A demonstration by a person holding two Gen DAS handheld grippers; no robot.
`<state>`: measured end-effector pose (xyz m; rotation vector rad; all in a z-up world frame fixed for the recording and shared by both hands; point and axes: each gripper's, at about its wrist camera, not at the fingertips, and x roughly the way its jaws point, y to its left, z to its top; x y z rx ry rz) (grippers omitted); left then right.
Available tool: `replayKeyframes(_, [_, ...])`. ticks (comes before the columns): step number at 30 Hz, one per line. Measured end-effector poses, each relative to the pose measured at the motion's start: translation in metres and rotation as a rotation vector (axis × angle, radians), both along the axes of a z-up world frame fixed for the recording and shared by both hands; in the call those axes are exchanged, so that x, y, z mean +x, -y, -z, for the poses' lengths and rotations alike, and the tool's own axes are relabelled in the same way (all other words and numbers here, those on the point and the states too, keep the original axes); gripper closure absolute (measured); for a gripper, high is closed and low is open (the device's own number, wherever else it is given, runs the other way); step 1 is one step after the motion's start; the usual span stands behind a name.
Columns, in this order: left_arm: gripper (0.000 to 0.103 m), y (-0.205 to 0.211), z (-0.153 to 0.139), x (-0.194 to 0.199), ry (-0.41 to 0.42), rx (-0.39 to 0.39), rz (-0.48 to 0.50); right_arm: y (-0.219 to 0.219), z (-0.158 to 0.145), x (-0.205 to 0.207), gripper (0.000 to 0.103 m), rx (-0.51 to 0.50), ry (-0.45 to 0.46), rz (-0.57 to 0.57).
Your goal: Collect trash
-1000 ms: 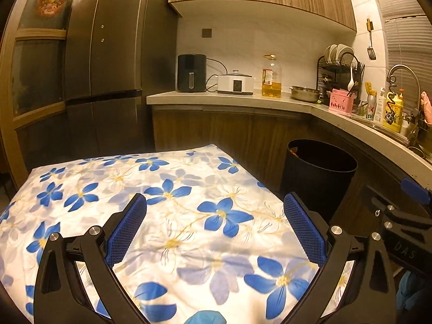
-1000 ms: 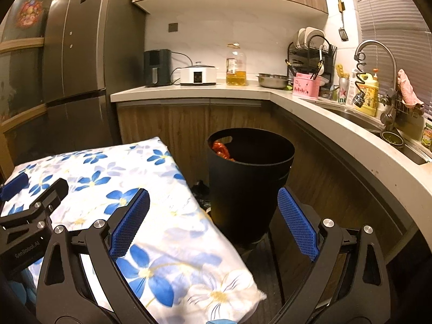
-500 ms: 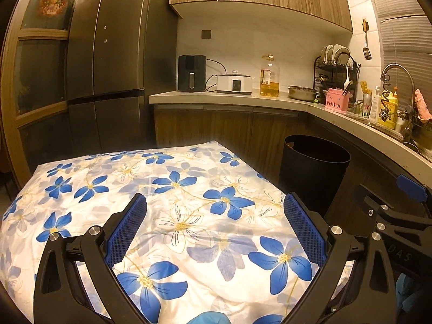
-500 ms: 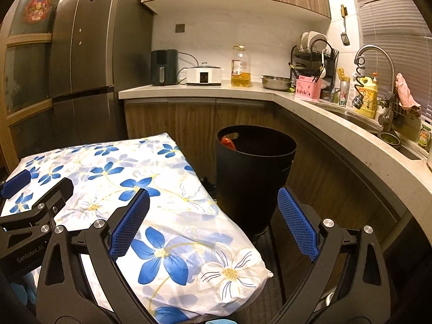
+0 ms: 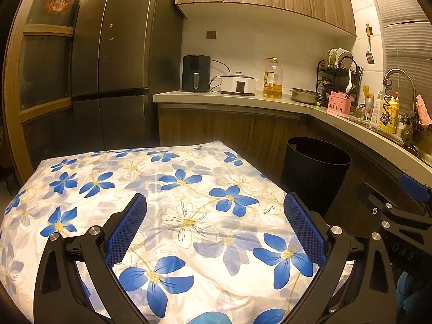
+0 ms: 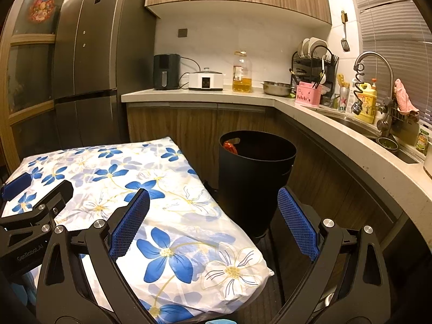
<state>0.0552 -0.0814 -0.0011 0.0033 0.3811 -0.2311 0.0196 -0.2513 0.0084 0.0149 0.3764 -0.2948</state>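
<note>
both views higher, bin (image 6: 256, 178) beyond spread jaws

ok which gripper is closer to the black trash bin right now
Right. The right gripper hangs open just short of the black trash bin, at the table's edge. The left gripper is open over the floral tablecloth, farther away.

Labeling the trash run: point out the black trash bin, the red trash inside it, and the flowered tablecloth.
black trash bin (image 6: 253, 189), right wrist view, front wall below the rim.
red trash (image 6: 231, 147), right wrist view, visible part inside the bin's left rim.
flowered tablecloth (image 5: 172, 205), left wrist view, bare middle of the cloth.
</note>
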Motion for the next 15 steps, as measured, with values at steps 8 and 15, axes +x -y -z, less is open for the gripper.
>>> replayKeyframes(8, [0.006, -0.0023, -0.0020, -0.0012, 0.006, -0.002, -0.002, -0.0026, -0.0014, -0.0015, 0.009, -0.003, 0.002, -0.005])
replayKeyframes(15, [0.006, -0.0005, -0.0042, -0.0026, 0.007, 0.004, 0.004, -0.0026, -0.0026, -0.0027, 0.009, -0.001, 0.003, -0.002])
